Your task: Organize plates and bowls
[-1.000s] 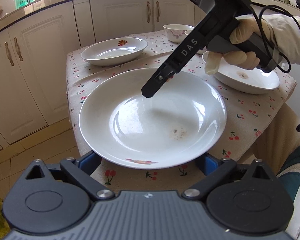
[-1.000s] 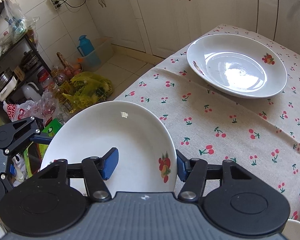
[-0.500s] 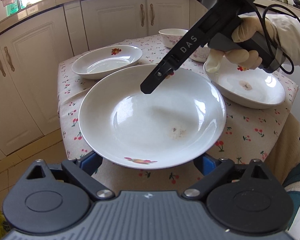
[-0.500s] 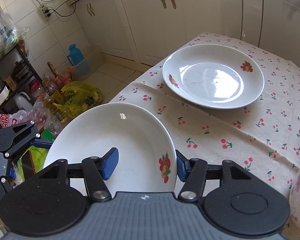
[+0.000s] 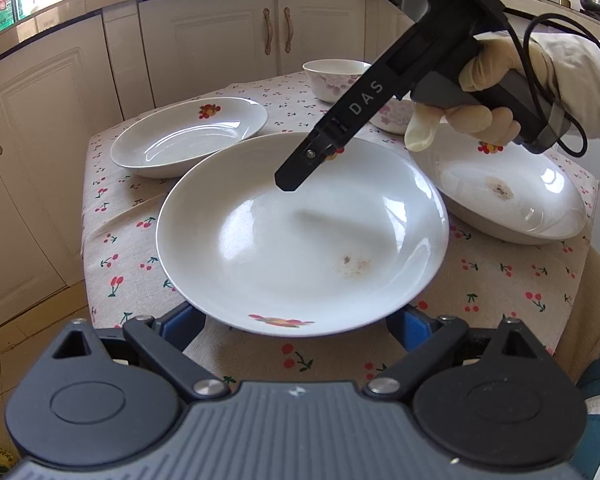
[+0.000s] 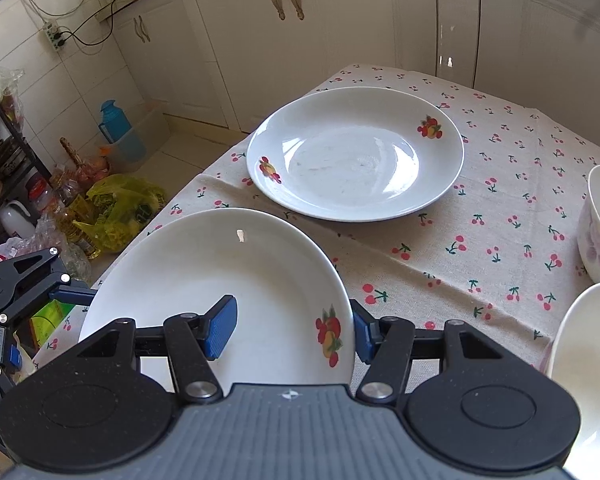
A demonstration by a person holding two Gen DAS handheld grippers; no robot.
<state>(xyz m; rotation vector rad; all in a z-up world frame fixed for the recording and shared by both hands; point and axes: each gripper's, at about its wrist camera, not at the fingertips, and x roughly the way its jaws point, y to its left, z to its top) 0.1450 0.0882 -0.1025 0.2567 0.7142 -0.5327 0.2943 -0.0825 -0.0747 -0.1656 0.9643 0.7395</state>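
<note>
A large white plate [image 5: 300, 240] with a fruit motif and a brown stain hangs above the near corner of the cherry-print table [image 5: 500, 280]. My right gripper [image 6: 290, 330] is shut on its rim: one blue pad lies inside the plate [image 6: 220, 280], the other against the outside. In the left wrist view its finger [image 5: 332, 140] reaches down over the far rim. My left gripper [image 5: 298, 322] stands wide, its pads tucked under the plate's near rim. Whether they touch the underside is hidden.
An empty plate [image 5: 188, 136] sits at the table's back left, also seen as the far plate [image 6: 356, 156]. A stained plate [image 5: 500, 192] lies at the right, with two flowered bowls [image 5: 336, 76] behind. A gloved hand [image 5: 488, 80] holds the right gripper. Bags and bottles [image 6: 116, 208] crowd the floor.
Both grippers and the held plate have travelled together across the table. In the right wrist view the far plate slid left and a bowl and a white rim came in at the right.
</note>
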